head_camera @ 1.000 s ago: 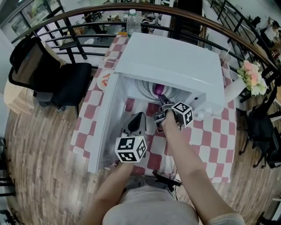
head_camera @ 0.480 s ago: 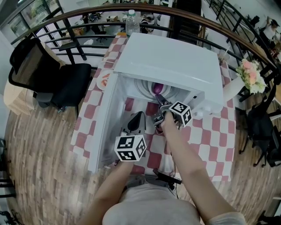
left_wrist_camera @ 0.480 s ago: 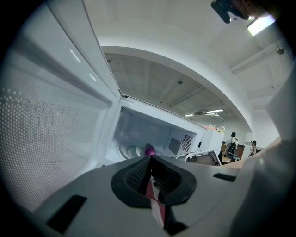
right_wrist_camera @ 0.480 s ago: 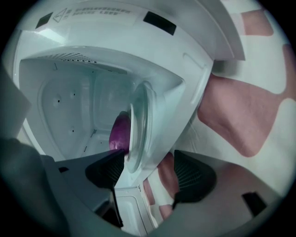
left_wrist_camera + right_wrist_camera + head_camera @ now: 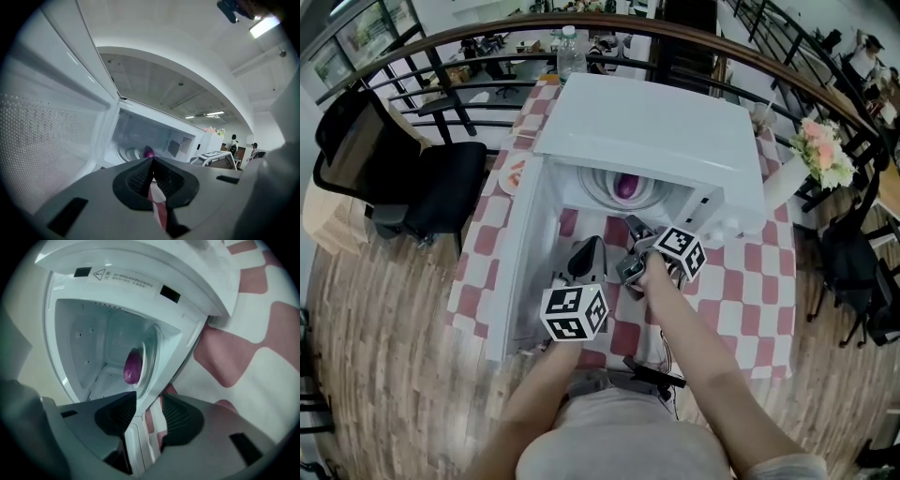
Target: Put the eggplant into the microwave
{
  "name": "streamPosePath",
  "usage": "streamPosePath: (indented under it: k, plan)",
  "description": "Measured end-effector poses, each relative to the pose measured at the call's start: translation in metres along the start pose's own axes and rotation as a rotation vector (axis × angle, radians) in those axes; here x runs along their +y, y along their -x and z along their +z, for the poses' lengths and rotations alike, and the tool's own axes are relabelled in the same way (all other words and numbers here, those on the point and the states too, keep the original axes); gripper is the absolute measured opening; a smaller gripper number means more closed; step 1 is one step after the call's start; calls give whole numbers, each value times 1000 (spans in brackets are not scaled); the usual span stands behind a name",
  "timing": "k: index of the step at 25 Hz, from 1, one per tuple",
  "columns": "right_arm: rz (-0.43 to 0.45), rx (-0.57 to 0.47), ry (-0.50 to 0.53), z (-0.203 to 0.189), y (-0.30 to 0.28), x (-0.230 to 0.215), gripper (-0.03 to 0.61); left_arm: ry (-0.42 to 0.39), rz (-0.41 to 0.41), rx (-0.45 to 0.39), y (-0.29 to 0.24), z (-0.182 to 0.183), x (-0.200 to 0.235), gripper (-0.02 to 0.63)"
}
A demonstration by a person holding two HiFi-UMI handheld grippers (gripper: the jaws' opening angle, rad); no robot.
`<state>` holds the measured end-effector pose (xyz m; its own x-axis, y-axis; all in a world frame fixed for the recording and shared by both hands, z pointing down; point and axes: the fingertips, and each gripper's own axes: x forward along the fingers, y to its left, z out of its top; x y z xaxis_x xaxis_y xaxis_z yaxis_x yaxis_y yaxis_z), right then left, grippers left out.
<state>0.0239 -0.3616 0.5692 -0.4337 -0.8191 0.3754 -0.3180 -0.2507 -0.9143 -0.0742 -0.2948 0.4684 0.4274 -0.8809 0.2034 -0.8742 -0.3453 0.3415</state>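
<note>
The main step looks done. The eggplant (image 5: 625,186) lies inside the microwave (image 5: 647,131), on the round turntable plate (image 5: 602,193) toward the far side of the cavity, and nothing touches it. The right gripper view shows it resting there alone.

The right gripper (image 5: 634,246) is just outside the cavity mouth, over the checkered surface (image 5: 741,300). Its fingers are apart and closing, with nothing between them, only the microwave's front edge and the cloth beyond. The left gripper (image 5: 587,255) is near it, just right of the open door (image 5: 517,272). Its fingers are closed on nothing, and it is not touching the door as far as I can tell.

The door is swung wide to the left. The task sentence names only putting the eggplant in, so I judge it essentially complete. At most, the grippers need to clear away, and perhaps the door needs closing.
</note>
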Motion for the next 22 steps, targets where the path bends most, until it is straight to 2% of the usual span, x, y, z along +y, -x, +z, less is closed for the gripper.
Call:
streamPosePath:
  k: [2, 6, 11, 16, 22]
  plan:
    - [-9, -7, 20, -1, 7, 0, 135, -1, -4, 0, 1, 0, -2, 4]
    - [-4, -18, 45, -2, 20, 3, 30, -1, -10, -5, 4, 1, -3, 5]
    - [108, 10, 113, -10, 37, 29, 24, -7, -20, -13, 7, 1, -8, 3]
    - [227, -10, 276, -19, 63, 60, 23, -16, -40, -15, 8, -2, -17, 5]
    - [289, -50, 464, -26, 87, 81, 23, -17, -52, -30, 9, 3, -20, 4]
